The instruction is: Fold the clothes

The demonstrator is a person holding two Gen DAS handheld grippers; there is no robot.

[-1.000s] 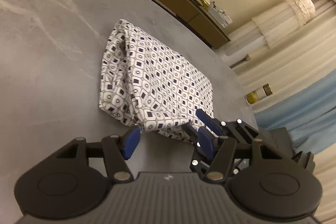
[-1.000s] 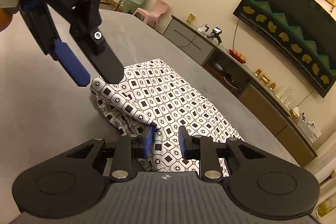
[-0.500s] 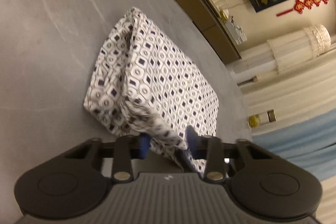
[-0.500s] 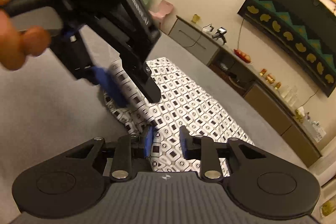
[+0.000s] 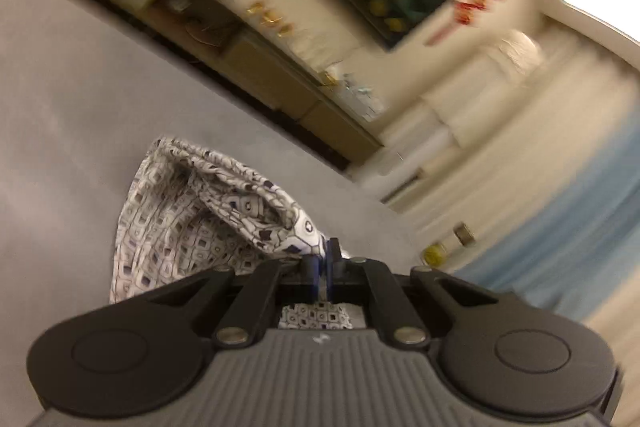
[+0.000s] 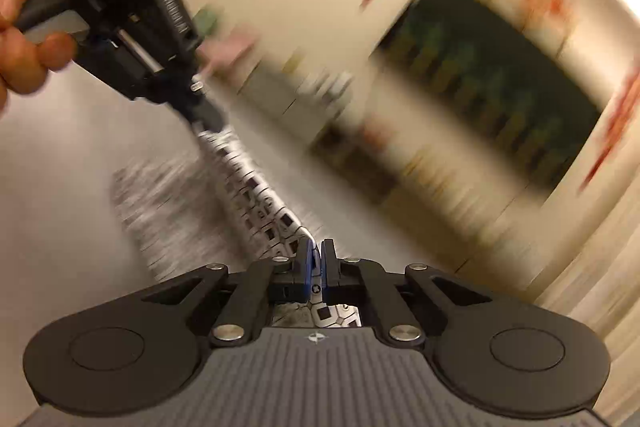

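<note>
The left gripper [image 5: 325, 263] is pressed together on an edge of the patterned cloth [image 5: 192, 227], its blue pads clamped over the fabric. The right gripper [image 6: 315, 263] pinches another part of the same edge, so the cloth stretches taut between the two. The rest hangs down onto the grey table [image 5: 68, 115], well in from its far edge. A hand [image 6: 20, 27] grips the left tool.

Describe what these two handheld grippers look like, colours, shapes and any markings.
Both are matte black plastic. The left gripper and right gripper each have blue finger pads, two round discs at the sides, silver pivot pins and a ribbed grey body with a small white logo. In the right wrist view the left gripper carries white lettering, too blurred to read.
</note>
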